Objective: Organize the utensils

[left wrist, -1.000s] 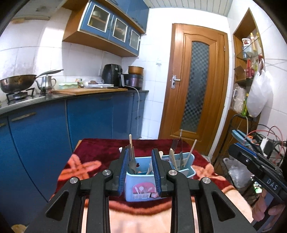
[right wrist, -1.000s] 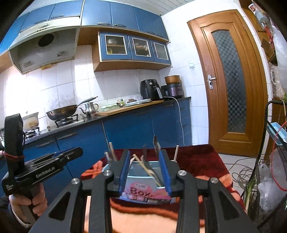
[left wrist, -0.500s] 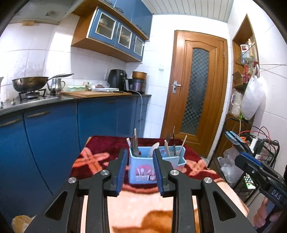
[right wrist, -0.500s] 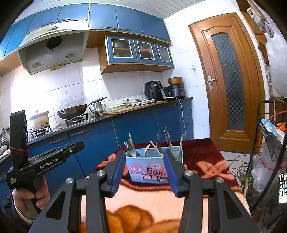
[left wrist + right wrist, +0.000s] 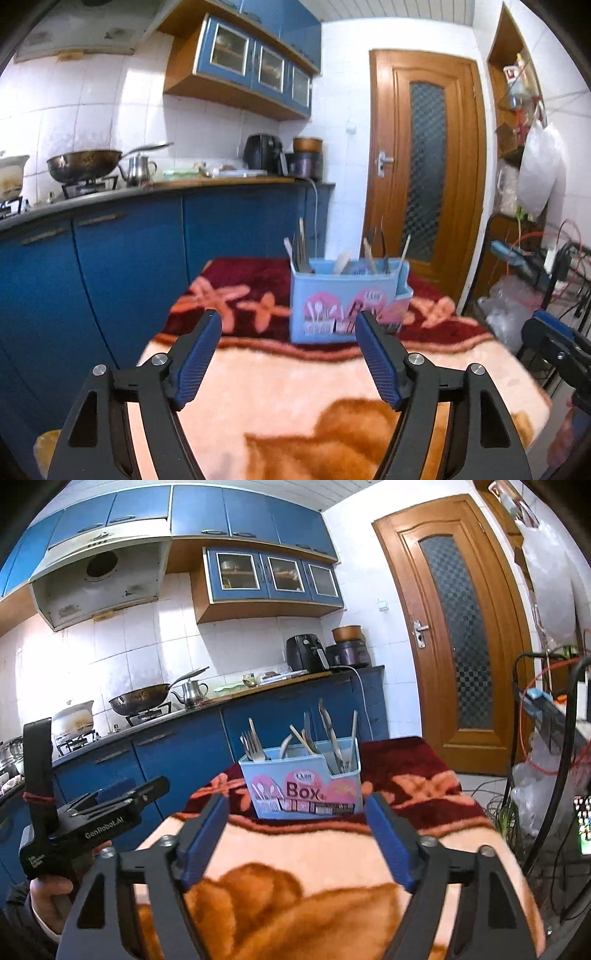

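A light blue utensil box (image 5: 347,301) with pink pictures stands on the blanket-covered table (image 5: 295,391), and shows in the right wrist view (image 5: 303,782) too. Forks (image 5: 253,747), spoons and chopsticks (image 5: 352,727) stand upright in its compartments. My left gripper (image 5: 288,325) is open and empty, held back from the box above the table. My right gripper (image 5: 295,808) is open and empty, also short of the box. The left gripper's body (image 5: 92,819) shows in a hand at the left of the right wrist view.
Blue kitchen cabinets (image 5: 122,258) run along the left with a wok (image 5: 83,170) and a kettle (image 5: 138,171) on the counter. A wooden door (image 5: 424,166) is behind the table. A rack with cables and bags (image 5: 535,266) stands at the right.
Both grippers have pulled back from the utensil box and their jaws have opened wide. The box now stands farther off, free of both grippers.
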{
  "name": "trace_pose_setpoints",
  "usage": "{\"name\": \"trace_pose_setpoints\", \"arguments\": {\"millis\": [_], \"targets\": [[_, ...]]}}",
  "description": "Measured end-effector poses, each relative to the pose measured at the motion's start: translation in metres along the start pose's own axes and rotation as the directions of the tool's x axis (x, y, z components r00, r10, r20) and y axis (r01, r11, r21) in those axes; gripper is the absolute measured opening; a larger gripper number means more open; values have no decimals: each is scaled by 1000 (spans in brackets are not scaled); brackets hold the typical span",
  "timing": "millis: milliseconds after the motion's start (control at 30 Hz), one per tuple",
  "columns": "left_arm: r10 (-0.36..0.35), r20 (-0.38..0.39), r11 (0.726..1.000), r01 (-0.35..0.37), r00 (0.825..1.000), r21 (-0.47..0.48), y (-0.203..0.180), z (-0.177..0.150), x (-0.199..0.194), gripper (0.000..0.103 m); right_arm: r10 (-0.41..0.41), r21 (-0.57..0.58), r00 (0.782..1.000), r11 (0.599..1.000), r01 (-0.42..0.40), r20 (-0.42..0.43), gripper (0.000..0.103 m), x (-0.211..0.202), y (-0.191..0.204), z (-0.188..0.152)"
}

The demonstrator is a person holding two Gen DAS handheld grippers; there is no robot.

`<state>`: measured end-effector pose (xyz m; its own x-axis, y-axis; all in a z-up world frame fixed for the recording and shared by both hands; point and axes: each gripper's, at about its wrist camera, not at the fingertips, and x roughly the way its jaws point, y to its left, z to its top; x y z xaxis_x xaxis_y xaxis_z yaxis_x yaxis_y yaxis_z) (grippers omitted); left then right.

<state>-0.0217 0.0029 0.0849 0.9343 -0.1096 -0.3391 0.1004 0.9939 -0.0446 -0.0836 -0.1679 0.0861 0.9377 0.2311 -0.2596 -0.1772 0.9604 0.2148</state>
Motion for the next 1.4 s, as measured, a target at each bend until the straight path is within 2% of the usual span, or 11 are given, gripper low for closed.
{"name": "trace_pose_setpoints", "arguments": {"millis": [233, 333, 433, 667, 800, 1400], "targets": [[-4, -79, 1000, 3, 997, -4, -2, -30, 22, 76, -58, -51, 998, 997, 57, -25, 84, 21, -5, -26], [21, -108, 1000, -20, 994, 9, -3, -37, 32, 76, -73, -49, 996, 996, 71, -44, 84, 32, -11, -36], [14, -126, 1000, -16, 992, -11, -1, -43, 40, 76, -100, -49, 993, 994, 98, -55, 84, 40, -17, -43], [50, -108, 999, -50, 993, -2, -2, -57, 50, 76, -149, -63, 987, 987, 145, -54, 84, 52, -23, -58], [38, -133, 999, -41, 990, -18, 0, -58, 56, 76, -150, -72, 988, 987, 147, -40, 88, 53, -23, -58], [48, -134, 999, -51, 990, -19, 0, -62, 57, 76, -154, -82, 988, 985, 150, -33, 88, 55, -21, -62]]}}
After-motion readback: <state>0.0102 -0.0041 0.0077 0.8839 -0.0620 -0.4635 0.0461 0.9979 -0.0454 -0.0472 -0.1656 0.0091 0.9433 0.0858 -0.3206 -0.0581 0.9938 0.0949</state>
